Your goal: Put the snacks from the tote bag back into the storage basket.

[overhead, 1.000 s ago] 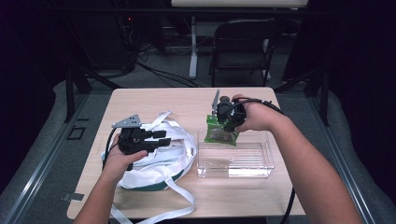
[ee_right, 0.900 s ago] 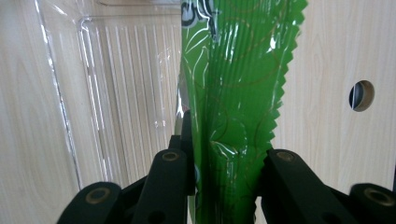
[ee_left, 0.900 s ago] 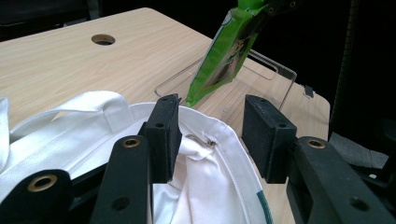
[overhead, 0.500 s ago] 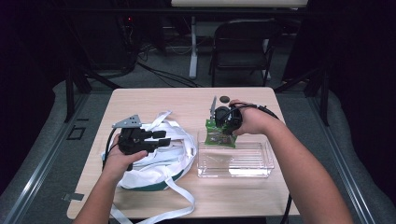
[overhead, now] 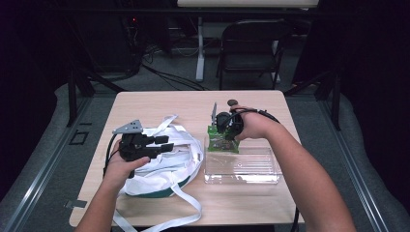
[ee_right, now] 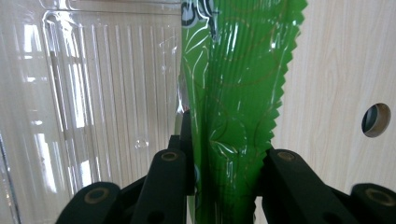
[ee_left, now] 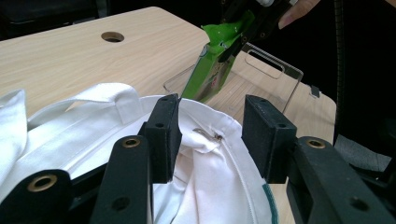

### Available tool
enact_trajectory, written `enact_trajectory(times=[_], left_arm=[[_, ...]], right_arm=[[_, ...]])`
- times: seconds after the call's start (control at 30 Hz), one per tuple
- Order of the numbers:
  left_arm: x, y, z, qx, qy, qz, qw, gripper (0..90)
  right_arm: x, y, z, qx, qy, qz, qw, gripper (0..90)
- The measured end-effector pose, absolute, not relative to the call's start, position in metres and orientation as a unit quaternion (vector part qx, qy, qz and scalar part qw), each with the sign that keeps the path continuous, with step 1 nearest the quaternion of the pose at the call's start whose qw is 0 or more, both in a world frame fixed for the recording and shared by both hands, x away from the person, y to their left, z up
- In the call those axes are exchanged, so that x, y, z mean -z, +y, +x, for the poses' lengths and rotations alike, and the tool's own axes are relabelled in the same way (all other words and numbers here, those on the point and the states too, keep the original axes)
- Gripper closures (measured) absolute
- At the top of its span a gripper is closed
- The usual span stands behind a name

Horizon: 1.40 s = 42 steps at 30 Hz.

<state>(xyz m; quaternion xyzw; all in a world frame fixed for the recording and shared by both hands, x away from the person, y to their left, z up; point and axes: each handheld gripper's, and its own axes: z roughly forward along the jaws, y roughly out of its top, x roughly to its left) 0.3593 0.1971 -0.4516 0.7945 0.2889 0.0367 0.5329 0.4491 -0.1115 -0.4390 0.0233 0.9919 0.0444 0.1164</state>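
At about 8 o'clock on the table my left gripper (overhead: 162, 143) rests over the white bag (overhead: 159, 169). Its jaws stand half open, one on each side of the bag's rim, and I cannot tell if the pads press on the cloth. At 3 o'clock from the bag my right gripper (overhead: 218, 136) is clamped on the top edge of the green packet (overhead: 221, 143) — the packet hangs down, its lower end at the far left corner of the clear tray (overhead: 244, 166). I judge the step is putting the packet into the tray; next I must lower it more, then open the jaws. Compared with a second ago, the right hand and packet are lower — the left gripper has not moved.
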Motion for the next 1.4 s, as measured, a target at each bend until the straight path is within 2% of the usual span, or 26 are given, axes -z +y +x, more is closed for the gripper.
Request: enact_trajectory(times=[0.8, 1.4], left_arm=[[0.453, 0.203, 0.358, -0.039, 0.299, 0.791, 0.533, 56.6], [0.453, 0.204, 0.358, -0.040, 0.300, 0.790, 0.533, 56.6]], right_arm=[[0.454, -0.101, 0.460, -0.035, 0.992, 0.008, 0.117, 74.4], [0.449, -0.102, 0.463, -0.051, 0.989, 0.020, 0.138, 65.5]])
